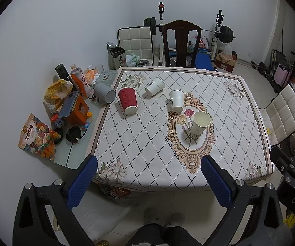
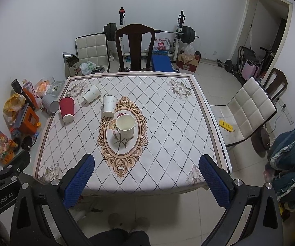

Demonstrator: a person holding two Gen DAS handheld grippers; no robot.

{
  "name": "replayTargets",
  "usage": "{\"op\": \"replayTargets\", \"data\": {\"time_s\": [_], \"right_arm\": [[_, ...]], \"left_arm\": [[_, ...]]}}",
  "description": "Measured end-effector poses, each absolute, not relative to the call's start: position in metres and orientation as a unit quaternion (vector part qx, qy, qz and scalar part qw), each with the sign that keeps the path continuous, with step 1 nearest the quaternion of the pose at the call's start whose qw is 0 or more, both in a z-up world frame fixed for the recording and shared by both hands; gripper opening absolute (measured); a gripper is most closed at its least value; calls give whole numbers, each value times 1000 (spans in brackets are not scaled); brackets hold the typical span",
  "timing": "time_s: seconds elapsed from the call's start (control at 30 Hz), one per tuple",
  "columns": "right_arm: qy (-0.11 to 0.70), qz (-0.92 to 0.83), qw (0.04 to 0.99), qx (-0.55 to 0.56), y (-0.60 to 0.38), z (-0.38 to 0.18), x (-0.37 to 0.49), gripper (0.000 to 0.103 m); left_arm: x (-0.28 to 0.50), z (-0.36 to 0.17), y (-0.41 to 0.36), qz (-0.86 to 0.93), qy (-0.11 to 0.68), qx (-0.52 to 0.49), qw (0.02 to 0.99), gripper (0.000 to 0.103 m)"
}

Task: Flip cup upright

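Observation:
Several cups sit on the patterned tablecloth point(image 1: 147, 139) point(image 2: 167, 135). A cream paper cup point(image 1: 201, 122) point(image 2: 125, 126) stands upright on the oval medallion. A white paper cup point(image 1: 176, 100) point(image 2: 109, 106) stands upside down behind it. Another white cup point(image 1: 155, 86) point(image 2: 92, 97) lies on its side. A red ribbed cup point(image 1: 128, 100) point(image 2: 67, 109) stands upside down. A grey ribbed cup point(image 1: 104, 93) point(image 2: 50, 103) lies at the cloth's left edge. My left gripper point(image 1: 147, 182) and right gripper point(image 2: 146, 181) are open and empty, off the table's near edge.
Snack bags, bottles and an orange box point(image 1: 75, 110) crowd the table's bare left strip. A dark wooden chair point(image 1: 181, 43) stands at the far side, a white padded chair point(image 2: 247, 110) at the right. Weights and a barbell rack line the back wall.

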State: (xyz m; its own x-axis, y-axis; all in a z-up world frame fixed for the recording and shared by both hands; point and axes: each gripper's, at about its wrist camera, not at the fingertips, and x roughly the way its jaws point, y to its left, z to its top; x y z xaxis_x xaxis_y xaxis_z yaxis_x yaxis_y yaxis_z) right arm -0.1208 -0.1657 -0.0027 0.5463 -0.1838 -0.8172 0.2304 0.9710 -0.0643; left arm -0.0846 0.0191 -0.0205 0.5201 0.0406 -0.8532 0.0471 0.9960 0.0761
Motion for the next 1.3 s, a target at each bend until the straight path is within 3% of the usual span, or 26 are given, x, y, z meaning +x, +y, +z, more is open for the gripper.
{"op": "replayTargets", "data": {"time_s": [1.3], "right_arm": [[463, -116, 879, 24, -167, -1, -122, 103]], "left_arm": [[-86, -22, 17, 1, 491, 43, 870, 103]]}}
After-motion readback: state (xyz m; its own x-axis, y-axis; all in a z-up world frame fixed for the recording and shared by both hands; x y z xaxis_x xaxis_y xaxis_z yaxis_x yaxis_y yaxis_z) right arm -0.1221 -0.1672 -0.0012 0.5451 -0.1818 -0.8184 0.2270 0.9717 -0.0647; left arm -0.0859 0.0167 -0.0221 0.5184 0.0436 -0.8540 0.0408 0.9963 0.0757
